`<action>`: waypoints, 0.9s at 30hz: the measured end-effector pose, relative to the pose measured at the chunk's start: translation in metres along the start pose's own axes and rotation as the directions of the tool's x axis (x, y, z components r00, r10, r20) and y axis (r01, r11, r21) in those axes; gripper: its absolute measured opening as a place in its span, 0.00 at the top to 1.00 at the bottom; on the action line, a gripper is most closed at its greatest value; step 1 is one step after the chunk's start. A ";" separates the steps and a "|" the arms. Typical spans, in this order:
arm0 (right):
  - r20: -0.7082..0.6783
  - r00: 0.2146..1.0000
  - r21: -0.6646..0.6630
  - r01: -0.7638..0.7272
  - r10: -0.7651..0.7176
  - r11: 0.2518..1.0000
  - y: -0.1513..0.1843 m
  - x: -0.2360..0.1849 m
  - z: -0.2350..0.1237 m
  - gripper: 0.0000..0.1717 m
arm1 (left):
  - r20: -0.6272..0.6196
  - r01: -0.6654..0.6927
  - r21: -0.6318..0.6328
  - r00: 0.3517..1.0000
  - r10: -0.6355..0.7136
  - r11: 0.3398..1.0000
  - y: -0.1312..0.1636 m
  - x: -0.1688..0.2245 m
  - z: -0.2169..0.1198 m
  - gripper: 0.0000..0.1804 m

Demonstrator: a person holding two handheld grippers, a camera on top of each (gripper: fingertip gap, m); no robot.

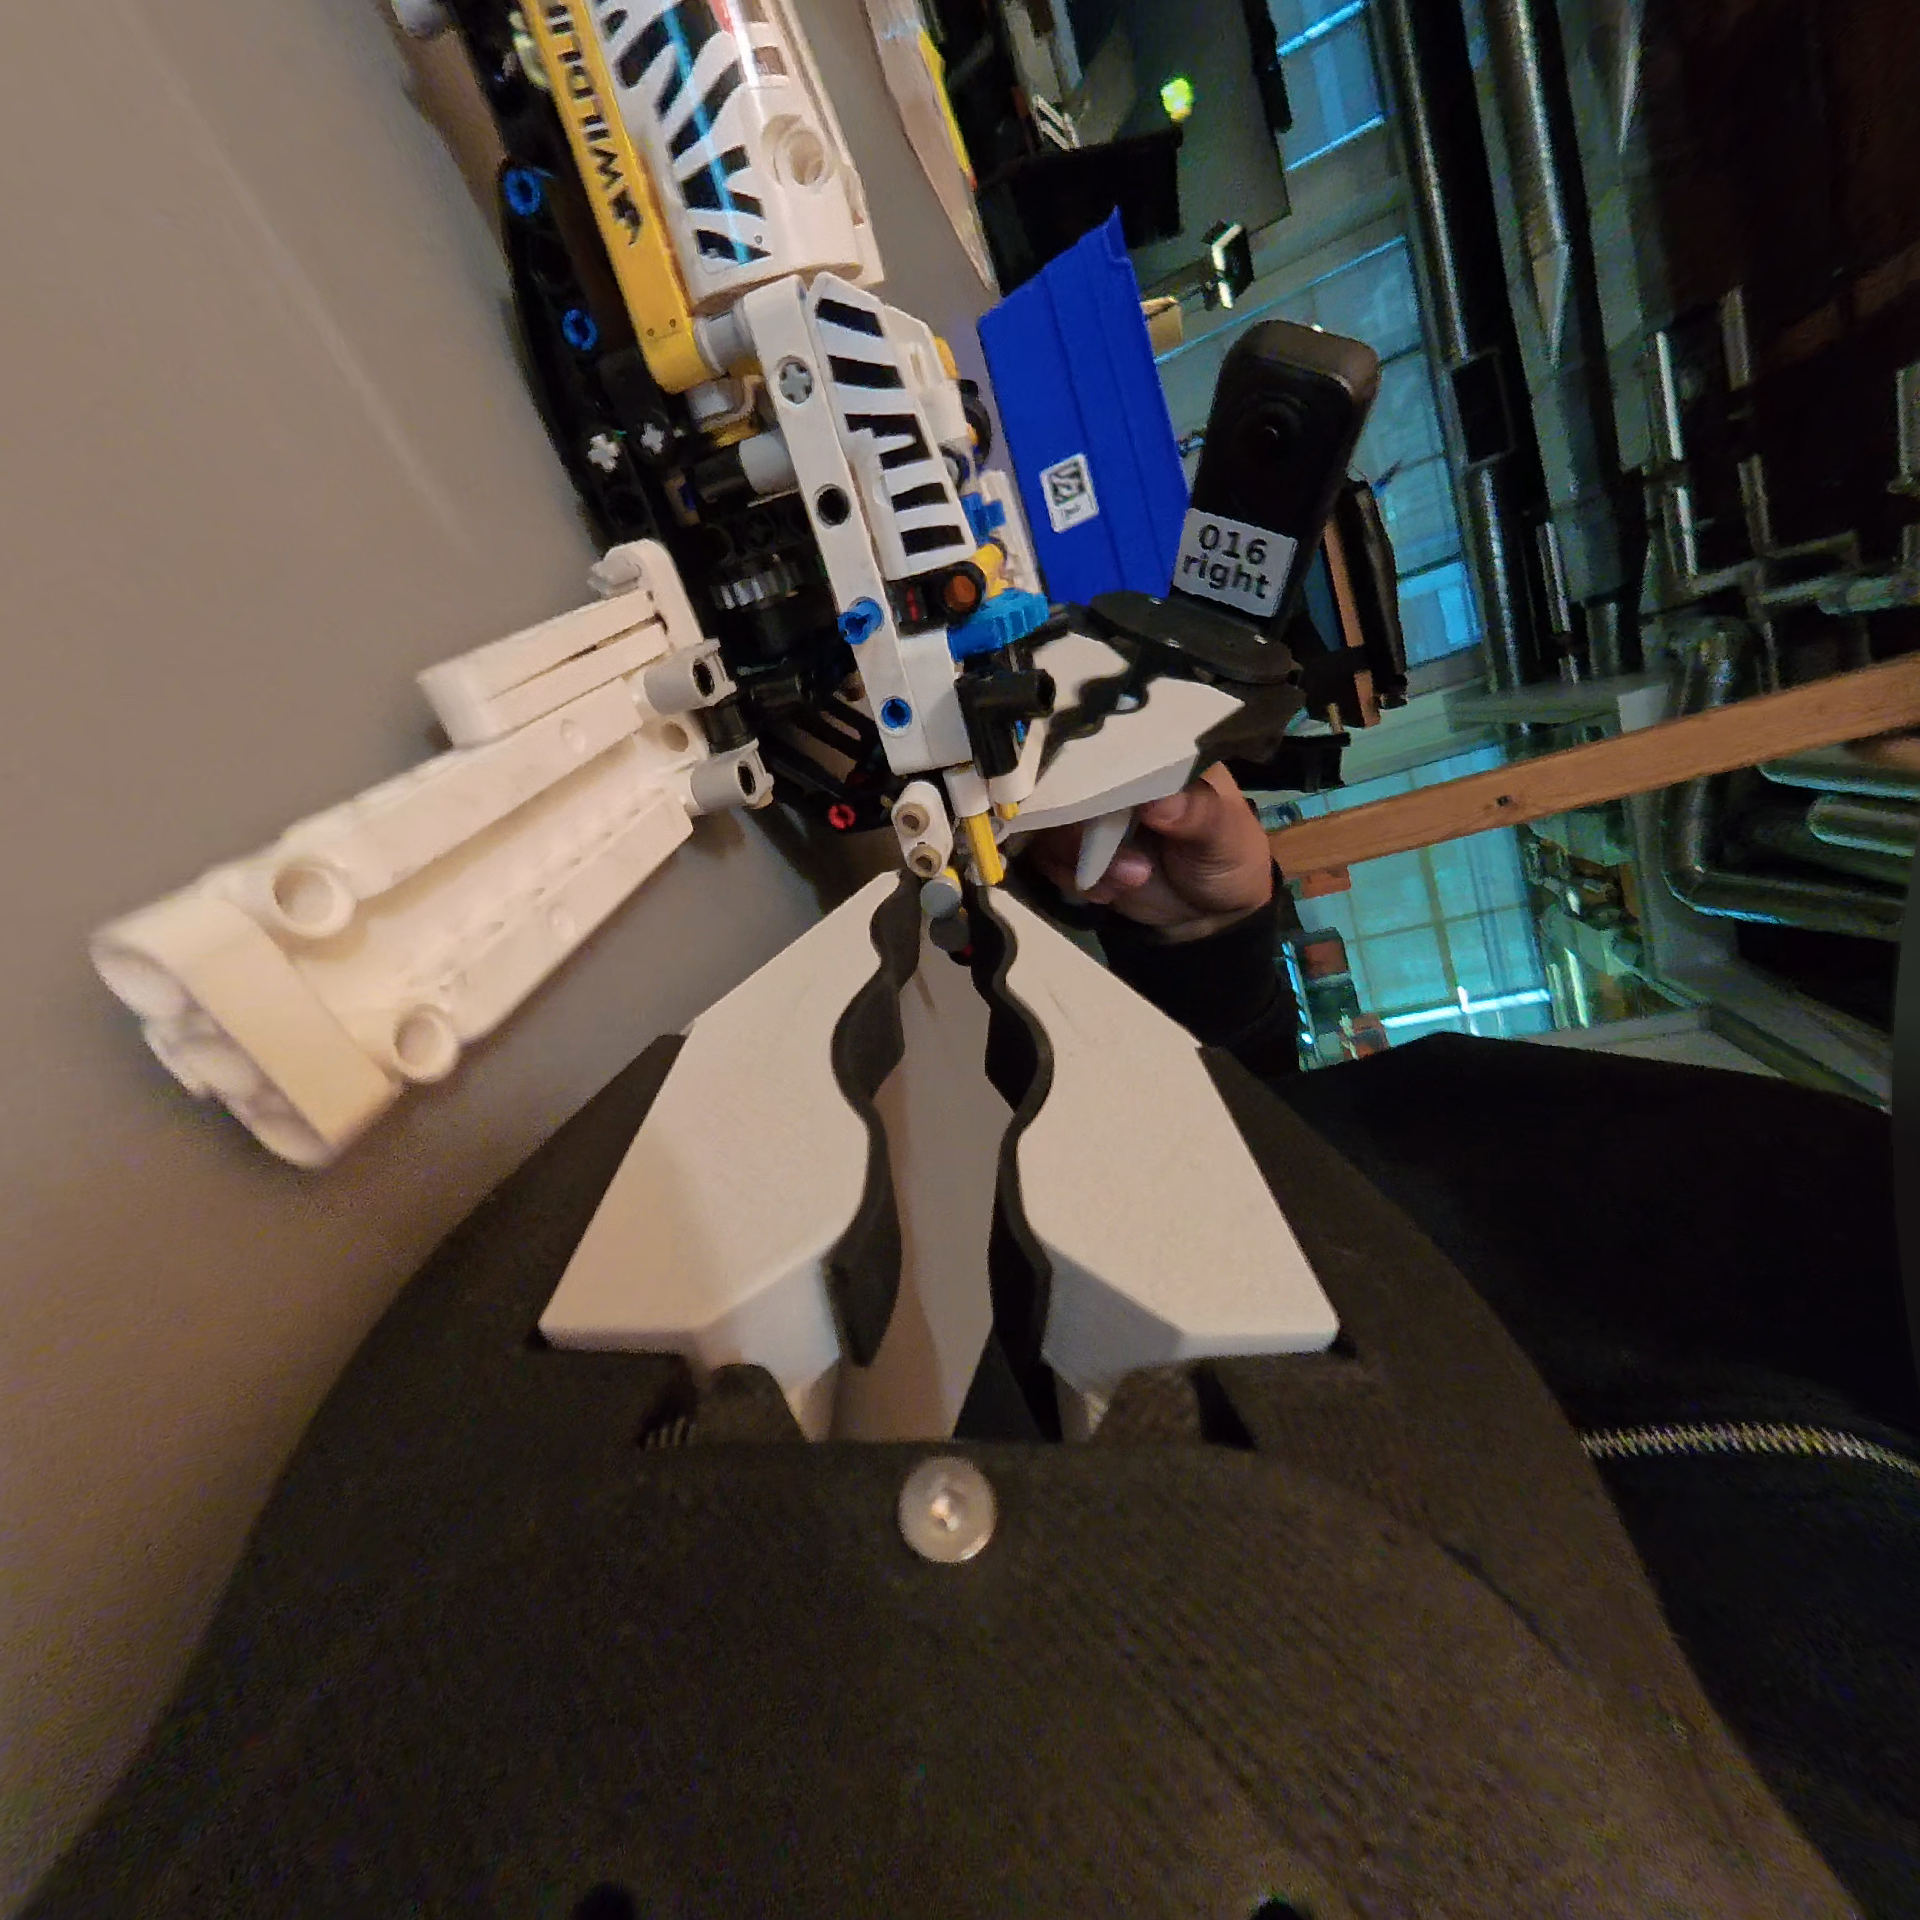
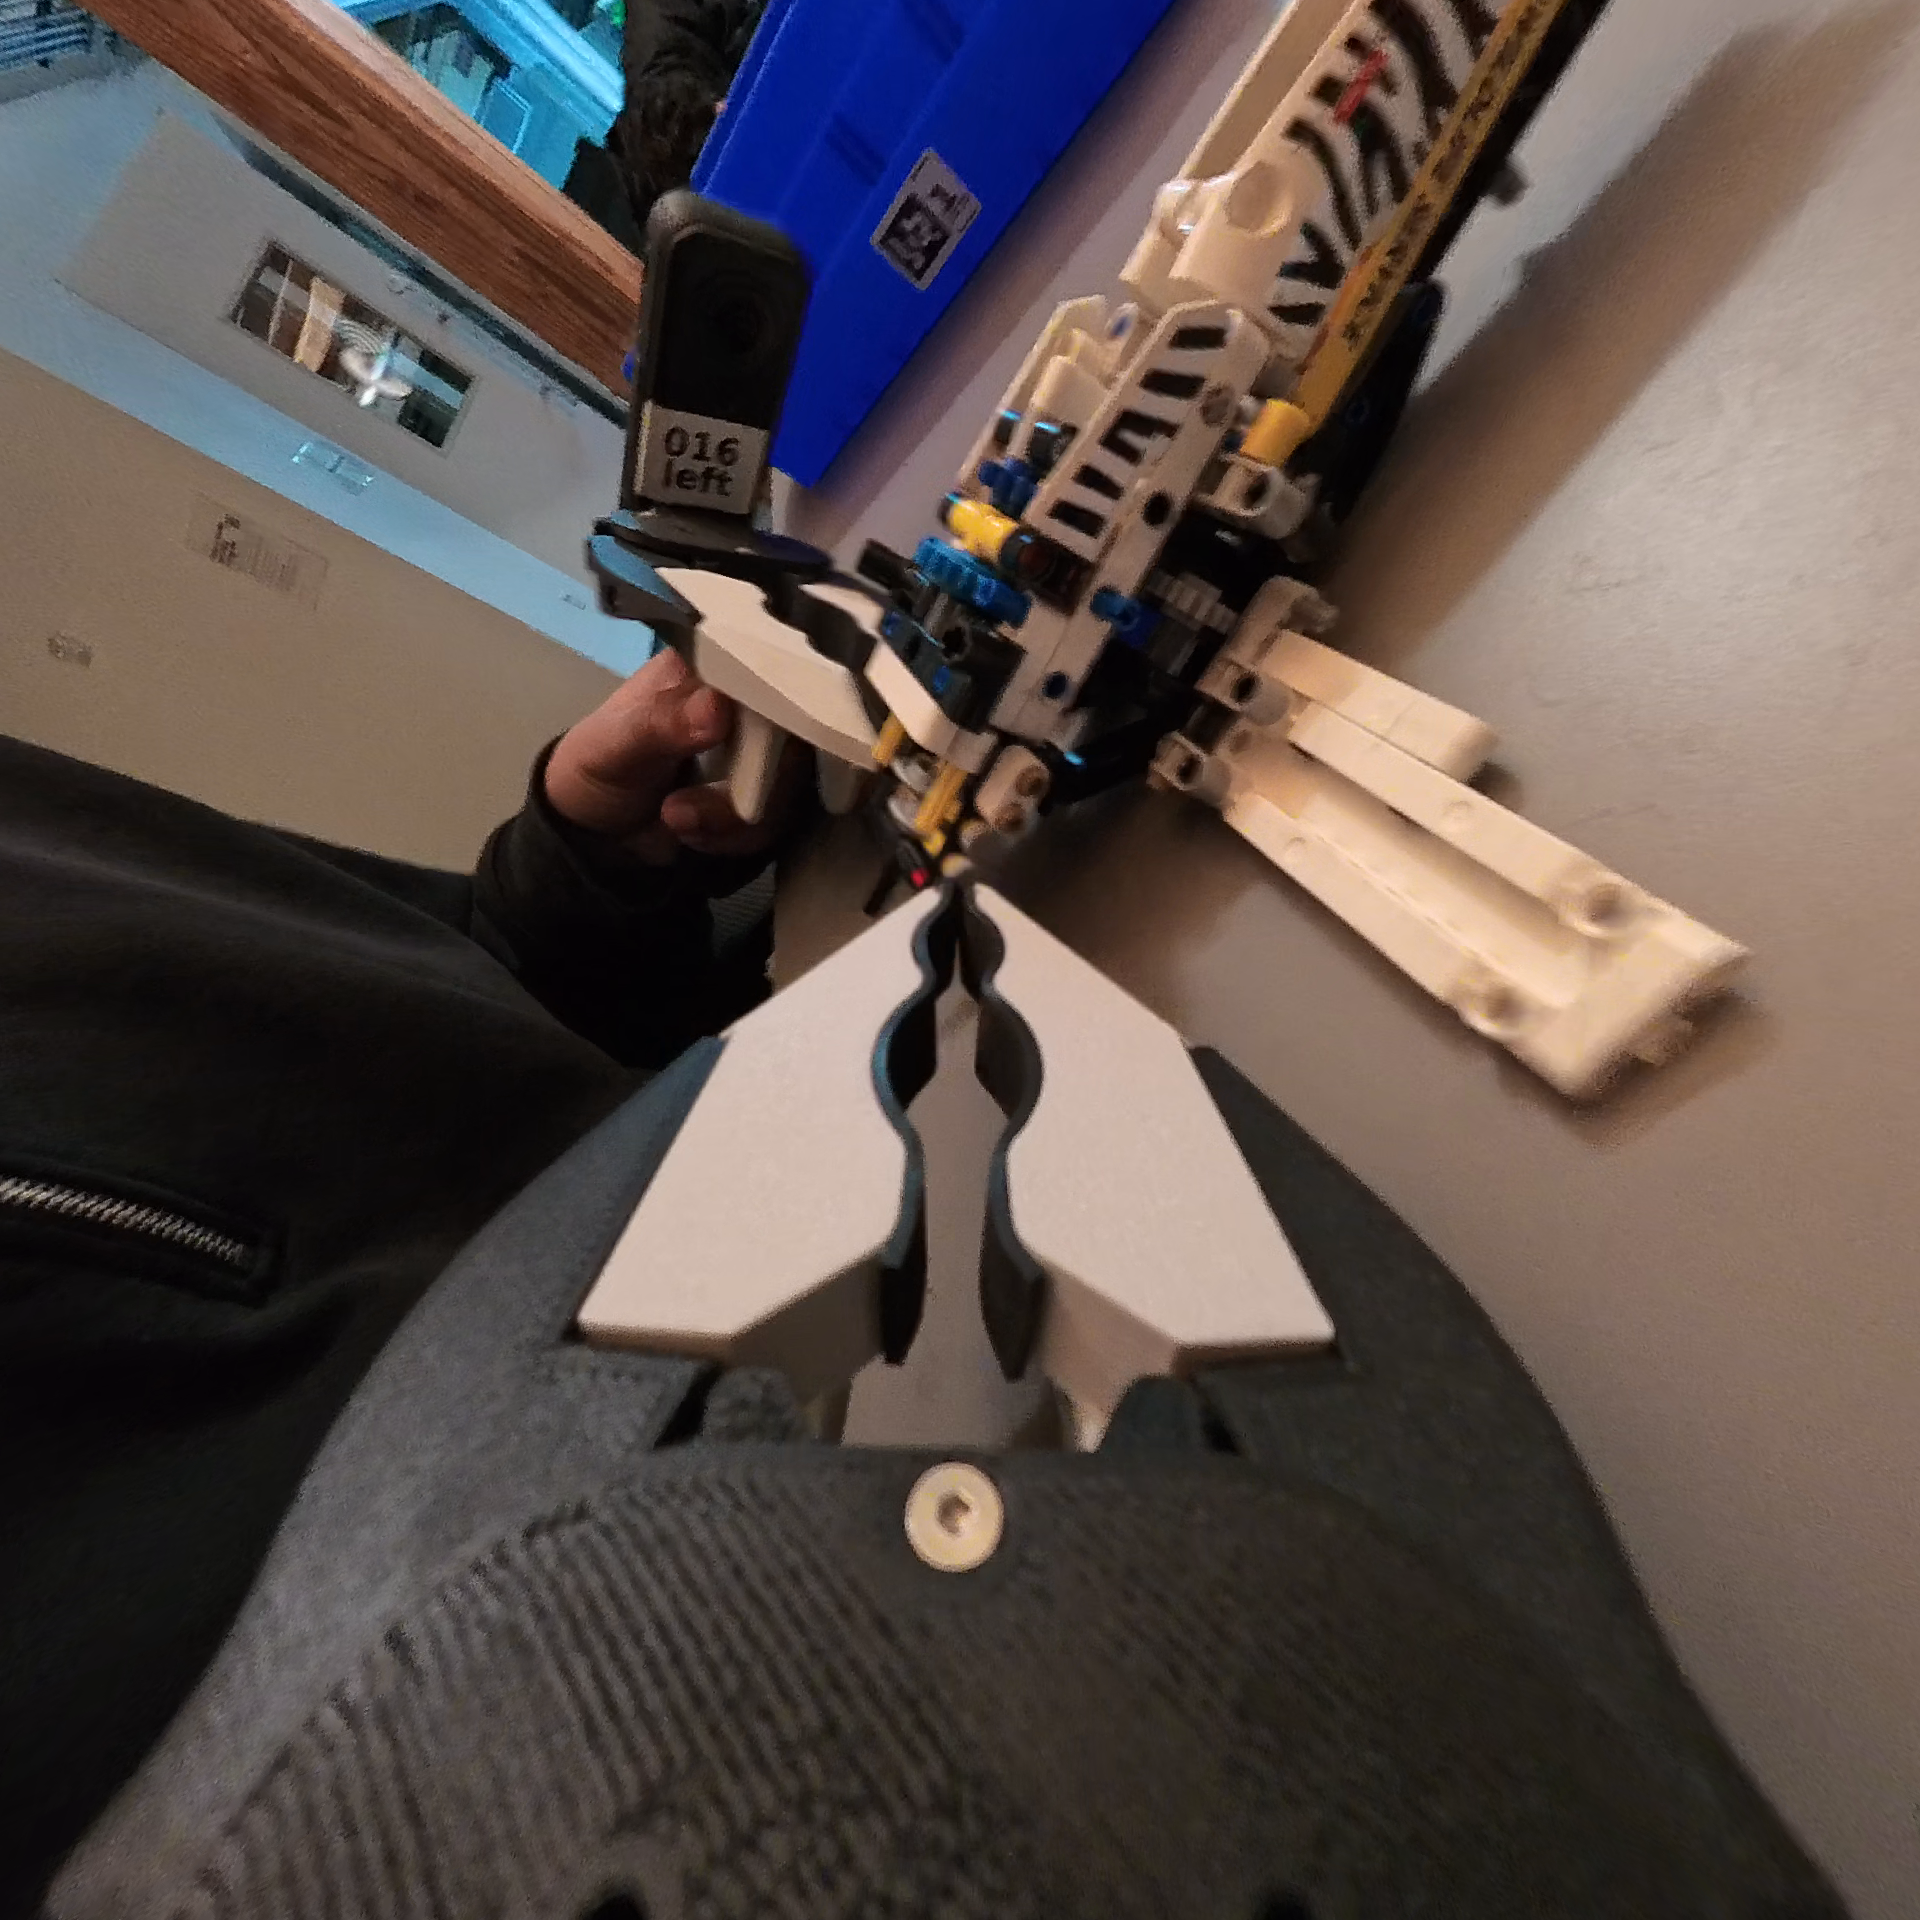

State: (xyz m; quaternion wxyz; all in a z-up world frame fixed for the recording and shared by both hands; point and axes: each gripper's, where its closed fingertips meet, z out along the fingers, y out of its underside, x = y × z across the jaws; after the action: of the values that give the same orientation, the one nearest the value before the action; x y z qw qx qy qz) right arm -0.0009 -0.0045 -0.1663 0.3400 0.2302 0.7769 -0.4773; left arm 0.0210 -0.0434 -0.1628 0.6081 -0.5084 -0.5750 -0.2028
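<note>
Brick-built vehicle model [image 1: 831, 499], grey pin [image 1: 940, 899] clamped between left fingers [image 1: 868, 935]

Each tool [image 1: 951, 914] is built with two white wedge-shaped fingers [image 1: 769, 1101] lined with wavy black pads, set in a ribbed black body fixed by a silver screw [image 1: 945, 1509]. A black zipped jacket [image 2: 208, 1039] is worn.

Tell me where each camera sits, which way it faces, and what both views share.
Left wrist view: on the left gripper, looking along its fingers at the toy model; the other hand shows.
Right wrist view: on the right gripper, facing the model from the opposite side; a hand and dark sleeve show.
Shared: model, blue bin, grey table.
</note>
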 end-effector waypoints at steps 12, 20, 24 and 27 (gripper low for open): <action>0.035 0.999 0.045 -0.009 0.007 0.999 -0.008 -0.003 -0.002 0.89 | -0.056 0.017 0.017 0.998 -0.016 1.000 -0.007 0.004 -0.002 0.98; 0.126 0.989 0.019 -0.080 0.077 0.997 -0.008 -0.008 0.004 0.97 | -0.105 0.007 0.023 0.994 -0.005 1.000 -0.009 0.010 -0.003 0.99; 0.143 0.984 0.019 -0.108 0.104 0.994 -0.008 -0.008 0.003 0.97 | -0.105 0.001 0.016 0.995 0.001 1.000 -0.009 0.010 -0.002 0.99; 0.163 0.978 0.028 -0.139 0.132 0.990 -0.010 -0.009 0.002 0.97 | -0.122 0.014 0.017 0.993 -0.012 1.000 -0.009 0.012 -0.002 0.99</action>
State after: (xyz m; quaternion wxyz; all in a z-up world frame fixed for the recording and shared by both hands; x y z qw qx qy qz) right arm -0.0011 -0.0112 -0.1550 0.4288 0.2499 0.7199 -0.4851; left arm 0.0172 -0.0451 -0.1481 0.6452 -0.4860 -0.5420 -0.2320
